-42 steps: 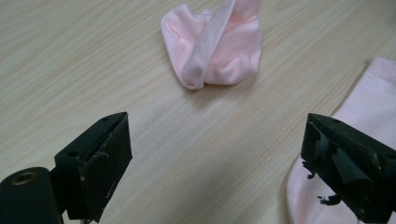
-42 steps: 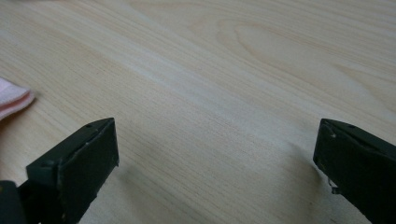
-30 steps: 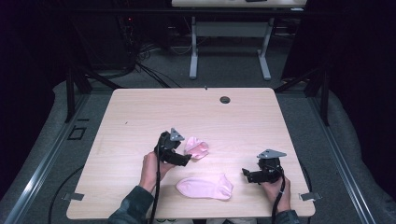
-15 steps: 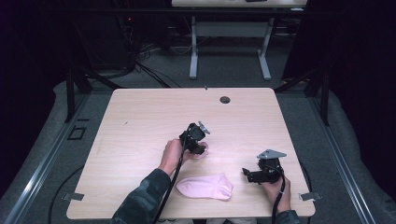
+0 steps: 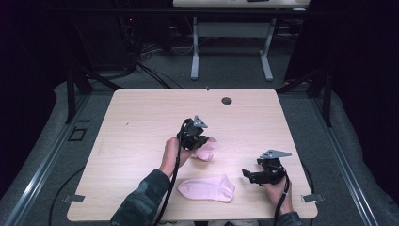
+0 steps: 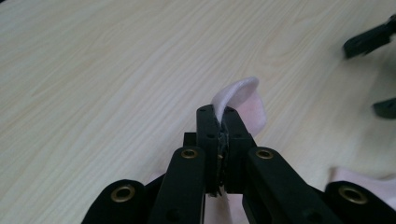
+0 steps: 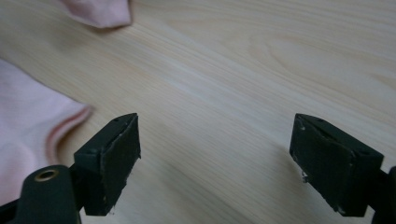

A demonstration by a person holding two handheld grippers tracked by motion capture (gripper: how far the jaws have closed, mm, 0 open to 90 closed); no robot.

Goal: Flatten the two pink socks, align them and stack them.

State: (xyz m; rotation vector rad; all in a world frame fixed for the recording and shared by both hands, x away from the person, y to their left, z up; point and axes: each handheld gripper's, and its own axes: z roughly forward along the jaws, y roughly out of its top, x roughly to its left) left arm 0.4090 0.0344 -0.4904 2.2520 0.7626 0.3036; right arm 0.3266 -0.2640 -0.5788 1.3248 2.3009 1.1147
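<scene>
Two pink socks are on the bench (image 5: 141,122): one flat sock (image 5: 207,188) near the front edge and one crumpled sock (image 5: 206,150) further in. Two grippers are here, the left gripper (image 5: 201,140) and the right gripper (image 5: 248,175). The bench has one round hole (image 5: 227,100).

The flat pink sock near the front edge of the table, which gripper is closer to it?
Right. The right gripper sits open just beside the flat sock, at its cuff end, not touching. The left gripper is farther back, shut on the crumpled sock.
</scene>
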